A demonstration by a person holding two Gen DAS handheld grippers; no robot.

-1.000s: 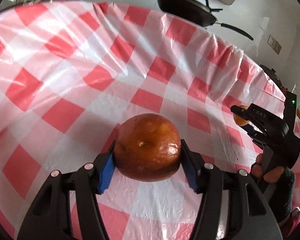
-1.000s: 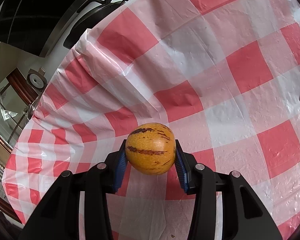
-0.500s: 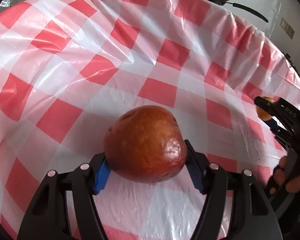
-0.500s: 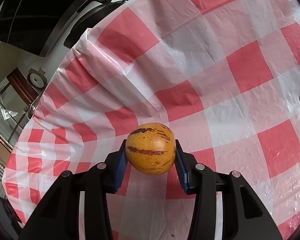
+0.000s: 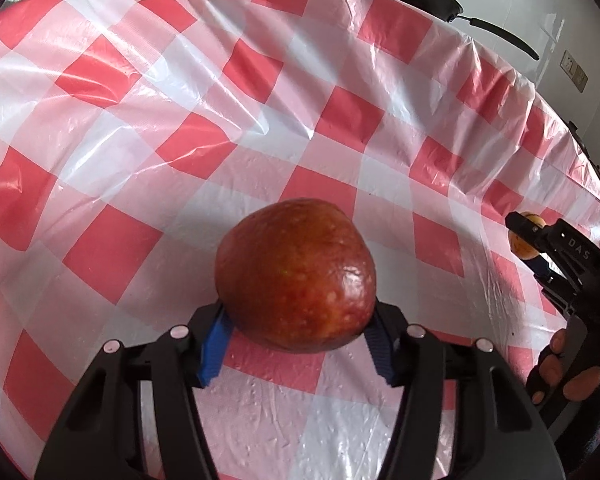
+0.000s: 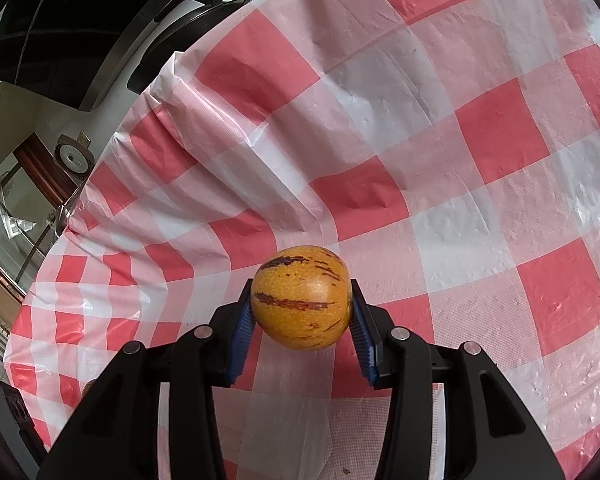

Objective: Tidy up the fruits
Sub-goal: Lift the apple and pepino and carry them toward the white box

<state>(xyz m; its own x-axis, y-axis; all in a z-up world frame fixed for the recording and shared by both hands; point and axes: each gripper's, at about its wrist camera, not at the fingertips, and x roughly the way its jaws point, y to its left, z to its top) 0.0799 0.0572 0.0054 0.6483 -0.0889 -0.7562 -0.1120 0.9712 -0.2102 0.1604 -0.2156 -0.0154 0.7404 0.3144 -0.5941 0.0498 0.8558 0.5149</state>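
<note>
Rolling between the blue pads over the last second, the red apple (image 5: 296, 276) had turned its dimple away, while the left gripper (image 5: 296, 344) pinched it low above the checked tablecloth (image 5: 140, 128). To the apple's right, the right gripper (image 6: 300, 332) kept its unchanged pinch on the striped orange fruit (image 6: 300, 296); both seemed mid-carry, the apple's hold less secure.

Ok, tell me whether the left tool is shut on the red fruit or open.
Shut on it. The left tool has its blue pads pressed against both sides of the red fruit, holding it above the checked tablecloth.
</note>
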